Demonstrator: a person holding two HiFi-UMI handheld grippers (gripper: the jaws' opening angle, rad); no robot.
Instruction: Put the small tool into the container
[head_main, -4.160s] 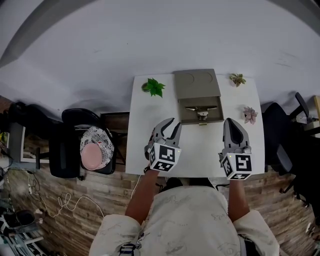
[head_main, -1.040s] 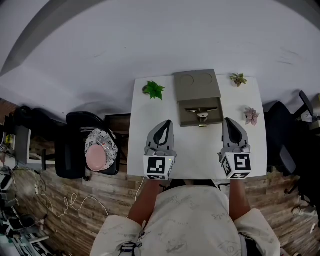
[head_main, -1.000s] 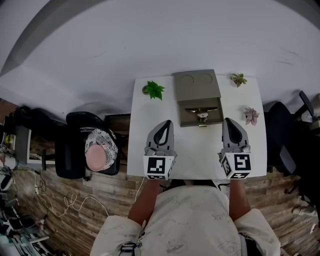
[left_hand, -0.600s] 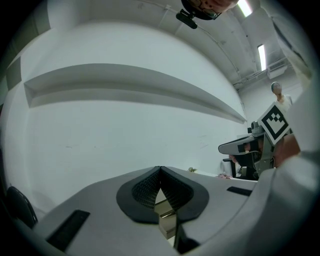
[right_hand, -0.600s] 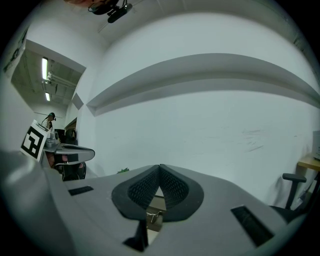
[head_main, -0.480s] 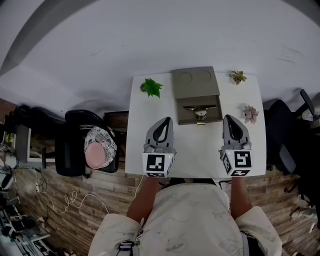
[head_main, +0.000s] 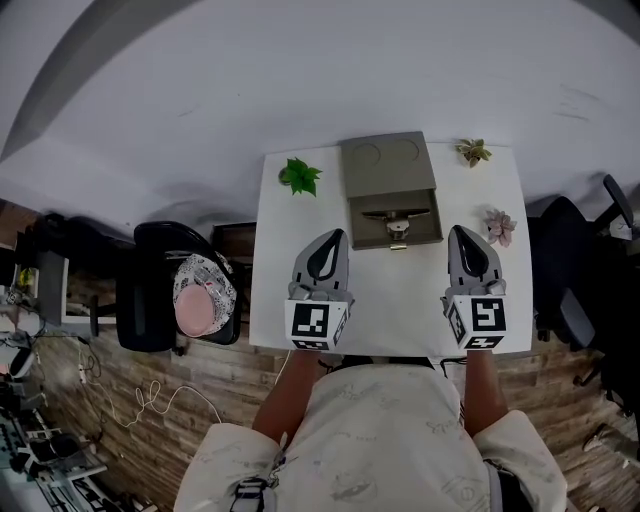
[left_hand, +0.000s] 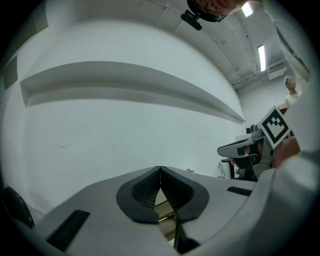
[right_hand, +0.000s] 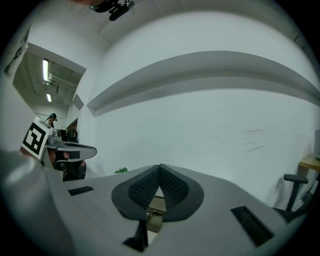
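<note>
**A:** How are the two arms set?

**B:** Both forearms reach forward from the body, roughly parallel. The left claw (head_main: 336, 234) and right claw (head_main: 461, 229) are over the near half of the white counter (head_main: 405, 300) and point away from the person toward the wall. Their marker cubes sit back by the counter's near edge.

**A:** And the jaws?

**B:** The left claw's pads are pressed together tip to tip with nothing between them. The right claw (right_hand: 160, 167) is the same, pressed together and empty (each claw's own view shows this plainly).

**A:** Where's the small tool?

**B:** The small tool (head_main: 397, 217) lies crosswise in the open front section of the container (head_main: 383, 170). The container stands at the far middle of the counter, ahead of the gap between the claws. Neither claw touches it.

**A:** What room is there to move?

**B:** There is bare counter between the claws and in front of the container. The left claw is just inside the counter's left edge, with a green plant (head_main: 299, 176) beyond it by the far-left corner. The right claw's tip is just beside a pink plant (head_main: 497, 225) near the right edge. A smaller plant (head_main: 473, 151) stands at the far-right corner, and the container's back is close to the far edge. Off the counter there is a dark chair (head_main: 150, 300) on the left (something pink rests on it) and an office chair (head_main: 570, 250) on the right.
</note>
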